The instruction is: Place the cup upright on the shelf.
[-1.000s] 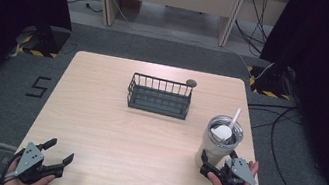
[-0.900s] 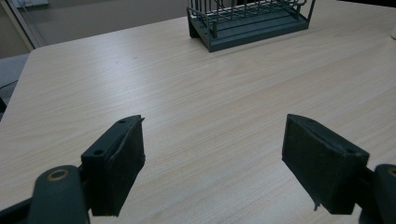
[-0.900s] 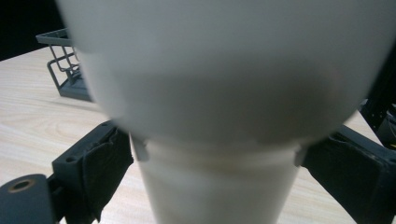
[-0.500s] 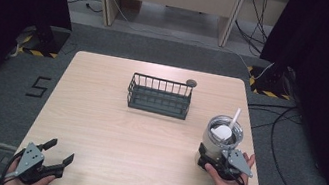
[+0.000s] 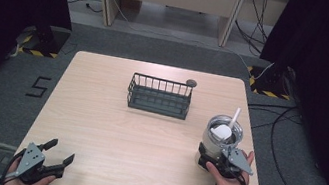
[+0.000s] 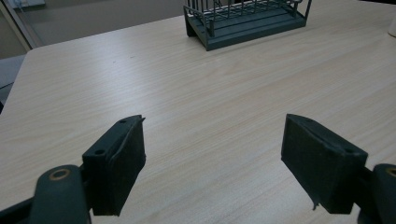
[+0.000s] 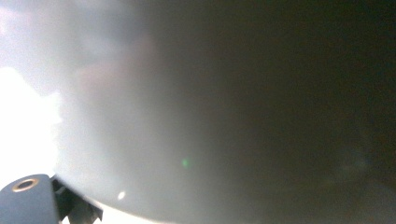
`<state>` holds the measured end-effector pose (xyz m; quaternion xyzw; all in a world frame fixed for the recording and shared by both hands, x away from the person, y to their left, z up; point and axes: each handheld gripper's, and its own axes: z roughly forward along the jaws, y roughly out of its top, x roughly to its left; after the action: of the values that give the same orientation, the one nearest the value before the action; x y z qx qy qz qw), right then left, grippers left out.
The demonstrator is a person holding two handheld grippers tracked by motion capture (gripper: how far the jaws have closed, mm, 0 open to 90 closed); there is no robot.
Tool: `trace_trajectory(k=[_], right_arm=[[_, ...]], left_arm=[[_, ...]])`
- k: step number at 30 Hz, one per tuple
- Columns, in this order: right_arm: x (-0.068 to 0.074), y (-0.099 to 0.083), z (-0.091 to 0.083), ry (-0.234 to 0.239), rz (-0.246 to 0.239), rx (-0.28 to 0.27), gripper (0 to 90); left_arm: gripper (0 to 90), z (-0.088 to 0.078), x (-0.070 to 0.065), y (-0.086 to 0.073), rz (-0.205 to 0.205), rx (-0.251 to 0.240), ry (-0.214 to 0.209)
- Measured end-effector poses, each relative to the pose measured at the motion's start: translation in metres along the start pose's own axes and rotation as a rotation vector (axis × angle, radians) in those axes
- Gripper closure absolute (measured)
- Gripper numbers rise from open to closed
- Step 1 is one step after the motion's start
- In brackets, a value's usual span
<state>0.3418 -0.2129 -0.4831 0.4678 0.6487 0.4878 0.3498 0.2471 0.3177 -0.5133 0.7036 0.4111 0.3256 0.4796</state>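
Wire basket stands near the middle of the pale wooden table, toward its far edge, and everything else can be placed from it. A small dark round object lies on the tabletop just beyond the basket's far right corner; what it is cannot be told.

Nearer the person and to the right of the basket, a clear tumbler stands upright with a white straw leaning out of it and something white inside. The right gripper is pressed up against the tumbler's lower part, the person's right hand behind it. In the right gripper view a grey, blurred curved surface sits right against the lens; whether the jaws are clamped on the tumbler or merely around it cannot be told.

Well apart from the basket, at the table's near left corner, the left gripper is held in the left hand. Its jaws are wide apart with nothing between them, seen over bare wood in the left gripper view, where the basket shows far ahead.
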Motion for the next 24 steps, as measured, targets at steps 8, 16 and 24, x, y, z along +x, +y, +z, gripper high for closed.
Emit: trace_trajectory(k=[8,16,24], right_arm=[[0.0,0.003,0.001,-0.003,0.001,0.013,10.3],[0.001,0.006,0.002,0.001,0.0,0.022,10.4],[0.002,0.01,0.0,0.007,-0.004,0.013,10.4]], left_arm=[[21.0,-0.001,0.0,0.0,0.001,0.0,0.004],[21.0,0.0,0.0,0.0,0.0,-0.002,0.004],[21.1,0.0,0.0,0.0,-0.001,-0.003,0.003]])
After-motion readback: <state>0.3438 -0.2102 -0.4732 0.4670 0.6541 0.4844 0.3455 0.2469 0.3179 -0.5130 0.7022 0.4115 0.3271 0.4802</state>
